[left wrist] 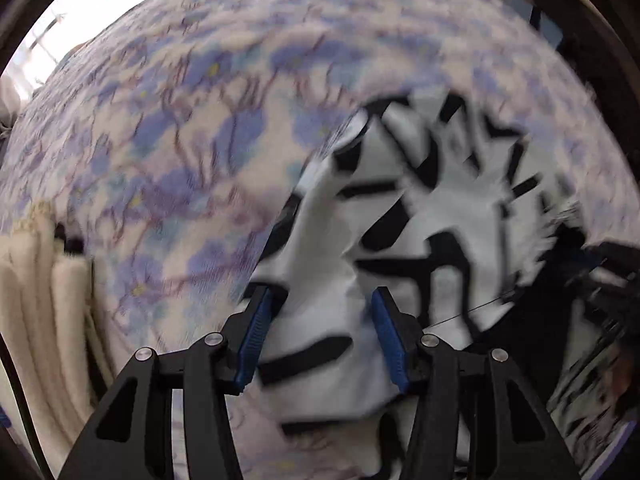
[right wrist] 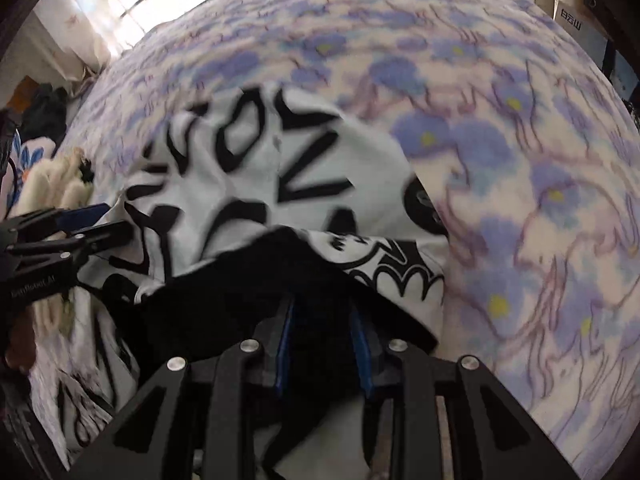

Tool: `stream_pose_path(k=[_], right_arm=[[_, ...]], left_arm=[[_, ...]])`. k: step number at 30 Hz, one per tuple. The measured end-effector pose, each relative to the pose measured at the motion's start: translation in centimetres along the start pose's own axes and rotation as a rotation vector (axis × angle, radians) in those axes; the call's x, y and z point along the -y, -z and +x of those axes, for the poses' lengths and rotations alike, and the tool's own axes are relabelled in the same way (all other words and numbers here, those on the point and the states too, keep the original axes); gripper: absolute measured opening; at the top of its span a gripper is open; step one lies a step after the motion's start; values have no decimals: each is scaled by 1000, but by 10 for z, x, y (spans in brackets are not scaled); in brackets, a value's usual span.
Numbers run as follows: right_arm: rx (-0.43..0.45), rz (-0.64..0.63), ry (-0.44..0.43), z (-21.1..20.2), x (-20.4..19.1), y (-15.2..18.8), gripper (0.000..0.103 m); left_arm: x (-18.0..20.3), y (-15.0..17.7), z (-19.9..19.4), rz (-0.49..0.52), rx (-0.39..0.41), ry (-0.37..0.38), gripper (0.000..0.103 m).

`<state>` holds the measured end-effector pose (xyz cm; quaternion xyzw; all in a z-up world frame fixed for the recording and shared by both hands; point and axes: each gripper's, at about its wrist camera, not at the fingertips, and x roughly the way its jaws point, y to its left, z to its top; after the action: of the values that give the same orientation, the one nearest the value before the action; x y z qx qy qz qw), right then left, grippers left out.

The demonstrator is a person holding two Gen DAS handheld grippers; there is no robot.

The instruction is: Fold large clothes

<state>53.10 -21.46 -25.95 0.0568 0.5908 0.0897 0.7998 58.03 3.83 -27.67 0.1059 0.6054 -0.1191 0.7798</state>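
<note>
A white garment with bold black lettering (left wrist: 420, 208) lies bunched on a bed with a blue flower sheet (left wrist: 180, 140). My left gripper (left wrist: 320, 312) has its blue pads wide apart with a fold of the white cloth lying between them, not pinched. In the right wrist view the garment (right wrist: 248, 168) spreads ahead, and its black part (right wrist: 248, 300) drapes over my right gripper (right wrist: 322, 312). The right jaws stand a small way apart with dark cloth between them; the grip is hidden. The left gripper also shows at the left edge (right wrist: 92, 220).
A cream fluffy blanket (left wrist: 36, 300) lies folded at the bed's left edge. The flower sheet (right wrist: 540, 200) spreads to the right of the garment. A window with curtains (right wrist: 100, 8) is at the far left, and boxes (right wrist: 576, 20) stand at the far right.
</note>
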Motion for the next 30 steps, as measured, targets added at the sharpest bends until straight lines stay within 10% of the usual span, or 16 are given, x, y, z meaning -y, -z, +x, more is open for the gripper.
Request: stream_pose_path(k=[13, 18, 23, 30], right_arm=[[231, 61, -202, -75, -8, -15, 26], [125, 56, -113, -30, -16, -43, 26], [32, -24, 34, -7, 8, -3, 22], [-26, -17, 16, -24, 38, 24, 22]], left_arm=[[-21, 21, 11, -101, 1, 34, 63], [-17, 16, 10, -100, 7, 35, 65], [-36, 30, 7, -97, 28, 58, 72], [-61, 48, -6, -116, -5, 121, 72]])
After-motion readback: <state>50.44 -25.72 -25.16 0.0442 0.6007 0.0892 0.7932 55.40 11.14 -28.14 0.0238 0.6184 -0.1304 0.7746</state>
